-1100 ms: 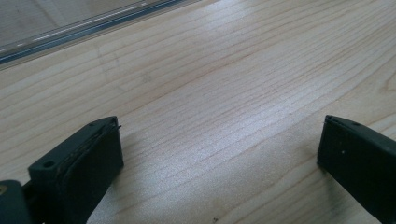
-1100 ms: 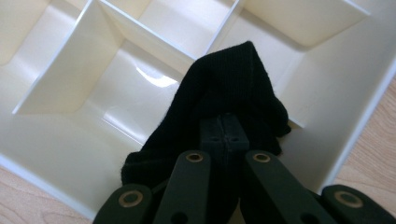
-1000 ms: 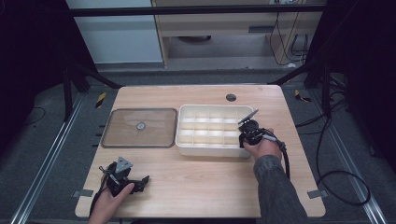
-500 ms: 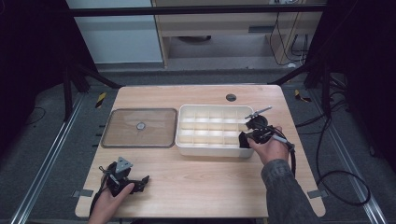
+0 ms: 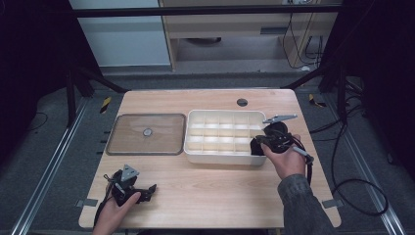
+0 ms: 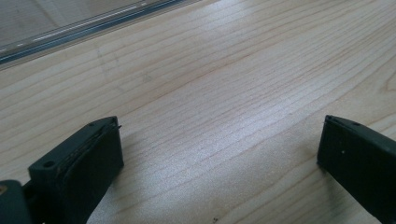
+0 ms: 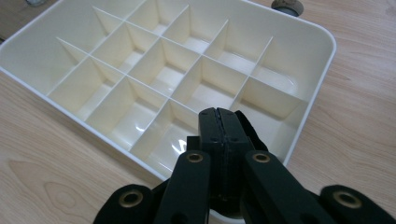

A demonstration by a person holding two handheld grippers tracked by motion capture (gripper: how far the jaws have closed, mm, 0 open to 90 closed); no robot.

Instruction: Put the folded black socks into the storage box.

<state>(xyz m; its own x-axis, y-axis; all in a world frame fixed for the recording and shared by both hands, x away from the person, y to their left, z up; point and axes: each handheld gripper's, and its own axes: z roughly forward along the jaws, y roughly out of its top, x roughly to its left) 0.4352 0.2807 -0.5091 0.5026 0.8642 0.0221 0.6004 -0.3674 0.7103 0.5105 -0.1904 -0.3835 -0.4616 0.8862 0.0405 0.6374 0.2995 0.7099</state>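
At the near left corner of the counter (image 5: pixel 205 186), the left hand-held gripper (image 5: pixel 128 185) lies low in the person's hand. Its jaws are spread wide with bare wood between them and nothing held.

The right hand-held gripper (image 5: pixel 266 142) is much nearer to the white box (image 5: pixel 222 155). Its jaws are pressed together with nothing in them, and the tips sit right at the box's right end, over the near corner pocket. From this gripper the box stretches away toward 9 o'clock, with its long side running left to right across the counter. The box (image 7: pixel 308 98) is split into many little pockets, and every pocket looks empty.

Just left of the box, at its 9 o'clock, a flat clear lid (image 5: pixel 146 133) lies on the counter, apart from the box.

Farther back, at 12 o'clock from the box, is a small dark round hole (image 5: pixel 242 102) in the wood.
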